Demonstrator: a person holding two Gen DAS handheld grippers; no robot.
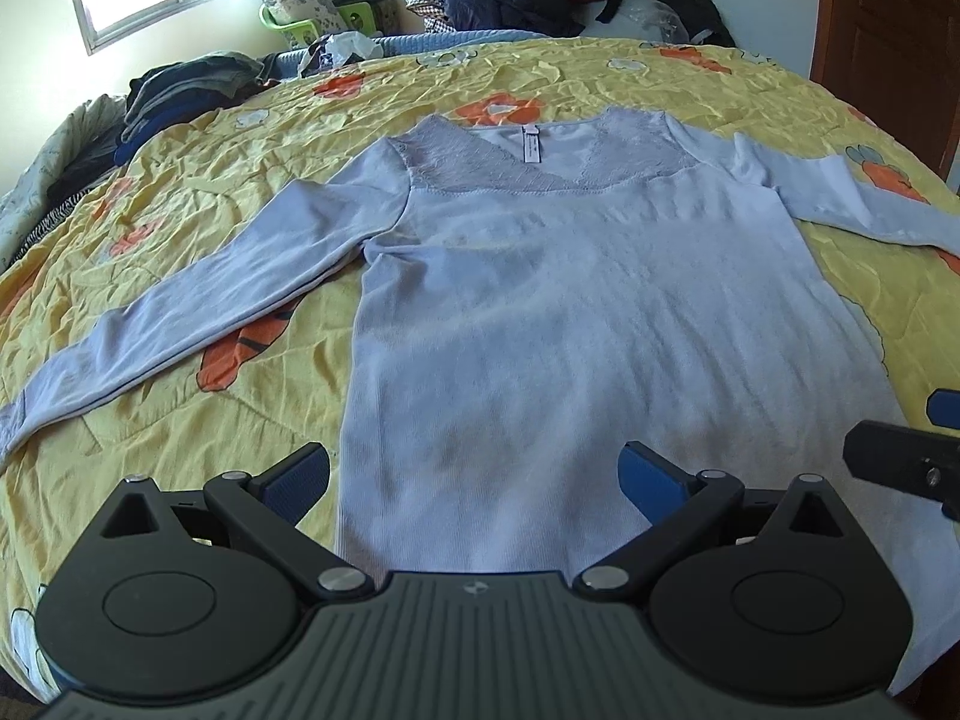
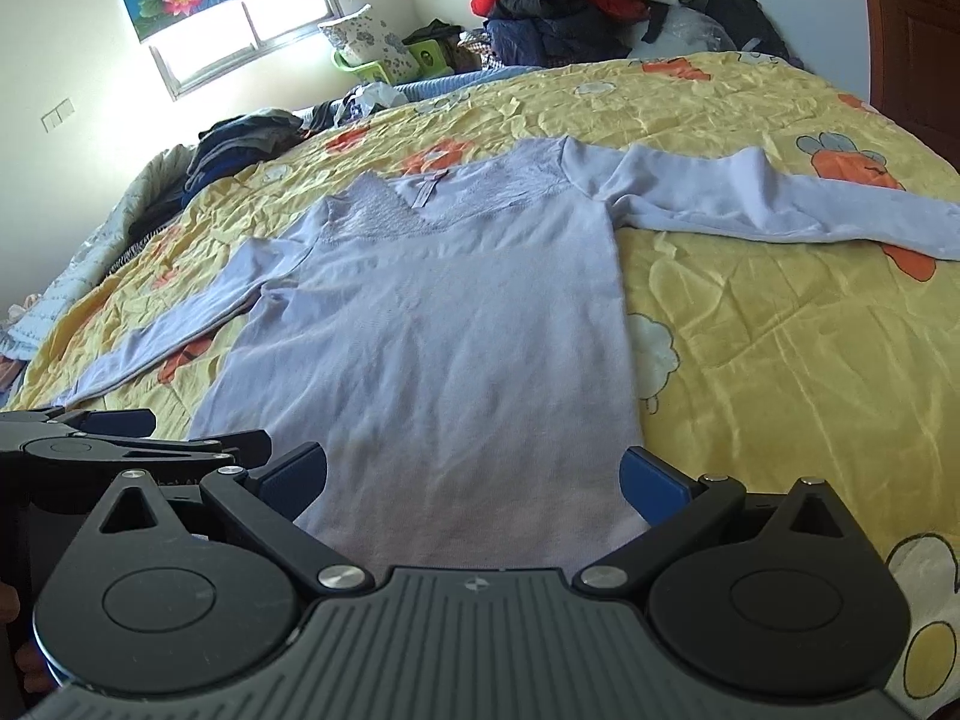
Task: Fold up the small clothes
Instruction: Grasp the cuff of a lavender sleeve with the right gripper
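Left gripper: jaws spread wide, nothing between the blue pads; it hovers over the near hem of the top, its left pad above the quilt just off the garment's left edge, its right pad over the cloth.
Right gripper: also spread wide and empty, just beside the left gripper, over the hem's right part; its right pad sits at the garment's right edge.
Neighbouring tool: part of each gripper shows at the inner edge of the other's view.
Top: a pale lilac long-sleeved garment lying flat, front up, directly ahead of both grippers, hem nearest them and neckline farthest.
Neckline: a V of lace-textured fabric with a small label at the back of the neck.
Left sleeve: stretched out and angled back toward the grippers' left.
Right sleeve: extended sideways to the right, far end of the garment.
Quilt: yellow, crinkled, printed with orange and white cartoon shapes, under the whole garment.
Folded dark clothes: stacked beyond the left sleeve at the bed's far left edge.
Clothes heap: red and dark jackets piled past the far end of the bed.
Window: far left wall, with a lotus-print blind above.
Wooden door: far right.
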